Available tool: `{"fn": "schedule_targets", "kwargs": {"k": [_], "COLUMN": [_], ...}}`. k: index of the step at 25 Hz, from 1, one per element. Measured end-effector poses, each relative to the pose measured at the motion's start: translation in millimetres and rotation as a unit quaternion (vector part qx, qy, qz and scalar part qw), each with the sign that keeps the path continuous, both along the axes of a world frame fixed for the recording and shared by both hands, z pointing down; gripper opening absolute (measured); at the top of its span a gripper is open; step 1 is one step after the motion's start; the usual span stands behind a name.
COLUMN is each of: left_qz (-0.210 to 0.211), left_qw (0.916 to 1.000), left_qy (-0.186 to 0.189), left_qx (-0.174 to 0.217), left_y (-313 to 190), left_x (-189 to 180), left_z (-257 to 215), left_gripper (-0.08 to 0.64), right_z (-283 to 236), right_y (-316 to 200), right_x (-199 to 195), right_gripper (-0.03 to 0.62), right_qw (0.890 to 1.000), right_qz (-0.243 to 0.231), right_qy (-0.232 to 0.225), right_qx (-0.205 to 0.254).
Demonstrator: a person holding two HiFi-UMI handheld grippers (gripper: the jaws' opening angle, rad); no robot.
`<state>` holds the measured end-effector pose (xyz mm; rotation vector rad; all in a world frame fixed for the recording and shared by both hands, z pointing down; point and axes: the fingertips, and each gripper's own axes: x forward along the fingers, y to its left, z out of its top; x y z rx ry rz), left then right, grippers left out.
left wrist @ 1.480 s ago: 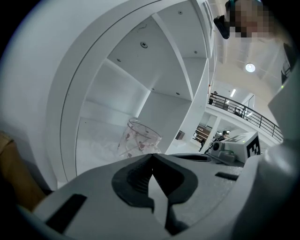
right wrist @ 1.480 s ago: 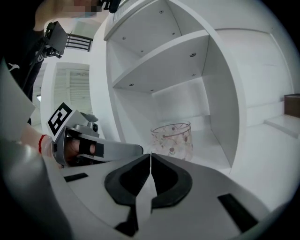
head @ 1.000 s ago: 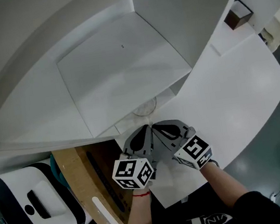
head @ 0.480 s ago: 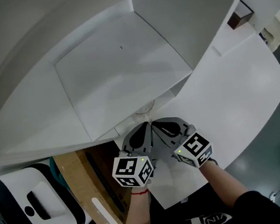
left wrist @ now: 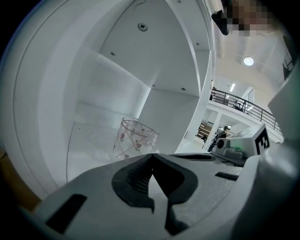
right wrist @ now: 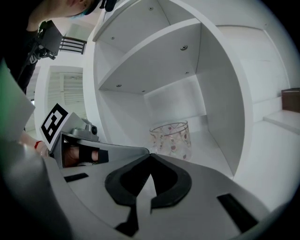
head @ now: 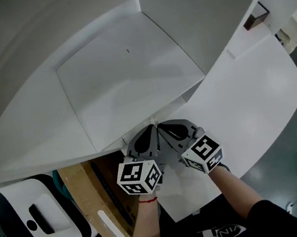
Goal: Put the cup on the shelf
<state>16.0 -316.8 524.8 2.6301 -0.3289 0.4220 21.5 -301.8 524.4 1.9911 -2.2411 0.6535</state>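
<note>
The shelf (head: 131,79) boxes us in, with a board overhead and a wall on each side, so we judge that any pull-back should run straight and level. The left gripper (left wrist: 152,161) and right gripper (right wrist: 150,157) sit side by side, all jaws pressed together on nothing. The cup (right wrist: 171,138) stands upright inside the compartment, clear of the 2 grippers.

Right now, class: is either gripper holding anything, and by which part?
Nothing is held. The left gripper and right gripper are both shut and empty; the cup stands free on the shelf, ahead of both.
</note>
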Motion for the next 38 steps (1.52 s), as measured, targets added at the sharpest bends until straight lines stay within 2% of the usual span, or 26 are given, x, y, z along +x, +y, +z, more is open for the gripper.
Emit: {"fn": "schedule_targets", "kwargs": {"k": [27, 38], "left_qz": [-0.049, -0.059], "left_qw": [0.9987, 0.9981], "left_qy": [0.005, 0.009], "left_qx": [-0.016, -0.018], "left_y": [-34.7, -30.9], "left_x": [15.2, 9.8], "left_z": [3.7, 0.8], "left_gripper": [0.006, 0.006], "right_z": [1.7, -1.2], "right_y": [-29.4, -25.7], "right_x": [16.3, 11.8], "right_gripper": [0.003, 0.003], "right_qw": [1.0, 1.0], "right_qz": [0.015, 0.012], "right_qy": [-0.007, -0.011], "right_qx": [0.012, 0.013]}}
